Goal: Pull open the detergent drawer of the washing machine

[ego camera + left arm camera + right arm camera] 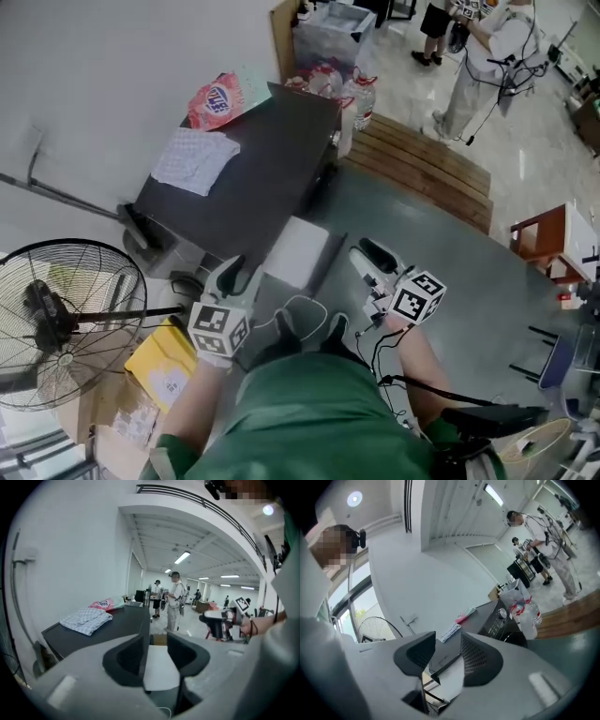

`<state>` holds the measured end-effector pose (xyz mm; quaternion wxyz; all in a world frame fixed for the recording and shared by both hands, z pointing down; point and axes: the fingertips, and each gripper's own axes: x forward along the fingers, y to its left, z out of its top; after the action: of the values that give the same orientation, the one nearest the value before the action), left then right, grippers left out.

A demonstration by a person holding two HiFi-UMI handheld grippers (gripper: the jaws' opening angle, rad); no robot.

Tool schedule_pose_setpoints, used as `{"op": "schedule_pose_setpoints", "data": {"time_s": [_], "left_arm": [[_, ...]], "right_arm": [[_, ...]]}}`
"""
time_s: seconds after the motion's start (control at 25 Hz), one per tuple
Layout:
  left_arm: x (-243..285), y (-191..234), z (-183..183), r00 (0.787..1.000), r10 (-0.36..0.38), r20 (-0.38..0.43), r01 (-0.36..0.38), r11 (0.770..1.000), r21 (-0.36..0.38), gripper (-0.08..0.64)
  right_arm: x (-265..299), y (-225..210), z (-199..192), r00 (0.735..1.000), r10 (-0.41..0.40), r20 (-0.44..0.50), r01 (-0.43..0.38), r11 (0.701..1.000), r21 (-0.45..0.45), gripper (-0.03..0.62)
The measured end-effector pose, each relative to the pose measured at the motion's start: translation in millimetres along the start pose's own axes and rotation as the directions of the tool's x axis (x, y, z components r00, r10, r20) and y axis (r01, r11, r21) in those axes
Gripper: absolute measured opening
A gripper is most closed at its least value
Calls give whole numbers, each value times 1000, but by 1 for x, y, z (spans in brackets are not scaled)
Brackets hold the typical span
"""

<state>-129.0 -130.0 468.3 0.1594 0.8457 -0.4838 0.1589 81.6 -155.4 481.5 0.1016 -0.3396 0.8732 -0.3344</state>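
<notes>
The dark washing machine (272, 159) stands against the wall, a folded checked cloth (195, 159) and a red-and-white bag (217, 101) on its top. Its white detergent drawer (296, 251) sticks out of the front toward me. My left gripper (231, 274) hovers just left of the drawer, jaws apart and empty. My right gripper (371, 257) hangs to the drawer's right, also apart from it and holding nothing. In the left gripper view the drawer (159, 670) shows beyond the open left gripper (158, 656). The right gripper (447, 651) frames the drawer (451, 680) and the machine's control panel (499, 620).
A floor fan (66, 319) and a yellow box (167, 366) stand at the left. Clear bottles (361, 98) and a bin (330, 33) sit past the machine. A wooden pallet (422, 169) lies on the floor at the right. People (487, 56) stand in the background.
</notes>
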Motion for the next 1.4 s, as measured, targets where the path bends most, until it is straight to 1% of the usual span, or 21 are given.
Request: {"op": "schedule_pose_setpoints", "data": {"time_s": [0.16, 0.28, 0.36, 0.44, 0.56, 0.64, 0.76, 0.96, 1.12, 1.2, 1.32, 1.36, 1.4], "left_arm": [[1, 2, 21, 999, 1, 38, -2, 1000, 22, 146], [0, 5, 46, 996, 3, 85, -9, 998, 68, 143], [-1, 7, 65, 993, -1, 121, -10, 996, 92, 143], [-3, 8, 81, 988, -3, 151, -15, 993, 116, 141], [-4, 8, 100, 985, 3, 175, -33, 985, 169, 130], [-3, 5, 110, 981, -5, 193, -32, 982, 186, 120], [-3, 0, 122, 974, -28, 226, -16, 982, 190, 107], [-2, -7, 138, 961, -53, 272, 2, 983, 183, 94], [-4, -10, 150, 954, -66, 294, 13, 984, 180, 89], [-7, -11, 157, 948, -71, 310, 15, 984, 178, 86], [-10, -11, 167, 940, -75, 333, 16, 984, 177, 83], [-11, -11, 169, 938, -76, 339, 16, 984, 177, 81], [-11, -12, 172, 936, -78, 344, 18, 984, 176, 80]], "right_arm": [[1, 15, 29, 990, -138, 19, 139, 988, -71, 147], [4, 29, 50, 980, -194, 48, 198, 972, -125, 124], [6, 40, 61, 977, -202, 67, 211, 961, -181, 124], [7, 52, 69, 975, -211, 77, 223, 943, -247, 124], [7, 67, 79, 969, -230, 95, 248, 905, -346, 124], [7, 73, 85, 965, -238, 108, 262, 883, -389, 123], [6, 81, 93, 963, -237, 131, 271, 860, -433, 115], [3, 94, 108, 961, -223, 162, 275, 801, -532, 98], [2, 105, 118, 961, -214, 176, 277, 764, -583, 98], [3, 112, 121, 959, -212, 186, 282, 734, -617, 98], [4, 121, 125, 955, -207, 211, 296, 680, -671, 98], [4, 124, 127, 954, -202, 221, 299, 669, -680, 98], [4, 126, 129, 953, -197, 229, 302, 663, -685, 80]]}}
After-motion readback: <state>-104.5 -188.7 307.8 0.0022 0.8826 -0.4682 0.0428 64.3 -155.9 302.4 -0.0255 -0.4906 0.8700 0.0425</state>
